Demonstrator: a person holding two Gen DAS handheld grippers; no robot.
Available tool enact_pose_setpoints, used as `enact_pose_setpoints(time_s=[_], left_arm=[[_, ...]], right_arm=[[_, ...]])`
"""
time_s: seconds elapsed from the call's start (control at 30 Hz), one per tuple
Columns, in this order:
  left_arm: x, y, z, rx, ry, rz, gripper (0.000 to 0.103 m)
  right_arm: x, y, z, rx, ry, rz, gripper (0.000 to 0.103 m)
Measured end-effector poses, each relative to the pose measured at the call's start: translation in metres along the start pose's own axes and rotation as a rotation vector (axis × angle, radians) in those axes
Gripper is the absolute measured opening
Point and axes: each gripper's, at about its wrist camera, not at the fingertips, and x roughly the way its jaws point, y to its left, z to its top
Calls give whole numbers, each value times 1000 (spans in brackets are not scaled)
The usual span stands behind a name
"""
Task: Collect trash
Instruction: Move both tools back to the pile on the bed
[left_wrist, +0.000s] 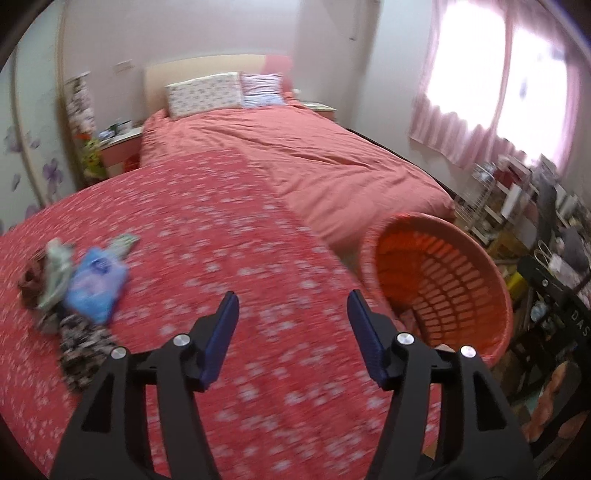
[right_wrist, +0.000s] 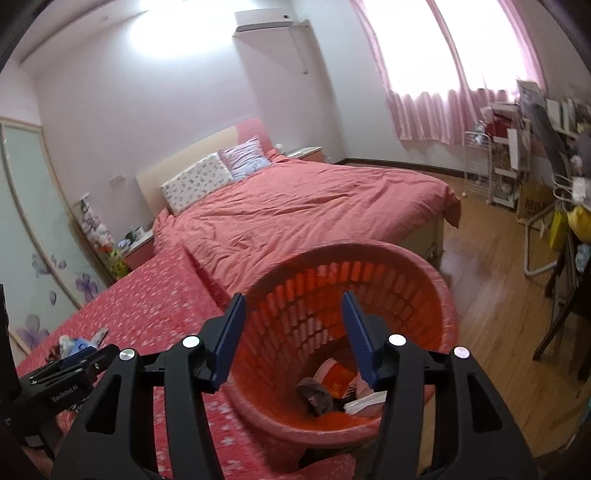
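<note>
Hovering, jaws parted and empty: left tool (left_wrist: 291, 308) over the flowered bed cover (left_wrist: 221, 236) beside the trash pile (left_wrist: 74, 284); right tool (right_wrist: 293, 310) above the orange basket (right_wrist: 439, 295).

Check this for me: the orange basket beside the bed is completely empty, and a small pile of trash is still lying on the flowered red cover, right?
Not quite. The orange basket is not empty: the right wrist view shows several pieces of trash at its bottom. The rest holds: a small pile lies on the flowered red cover.
</note>
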Motion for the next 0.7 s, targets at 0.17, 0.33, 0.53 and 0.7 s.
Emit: enact_pose_setpoints(time_s=[0.17, 0.33, 0.53, 0.7], left_arm=[[-26, 50, -9, -87, -28, 66, 66], [-57, 104, -22, -156, -78, 165, 72], [-90, 170, -43, -216, -111, 290, 74], [-114, 219, -62, -285, -123, 366, 76]], right_arm=[[-1, 36, -3, -89, 8, 46, 65], [1, 85, -15, -190, 46, 122, 65], [10, 144, -40, -289, 133, 227, 65], [18, 196, -66, -348, 212, 301, 65]])
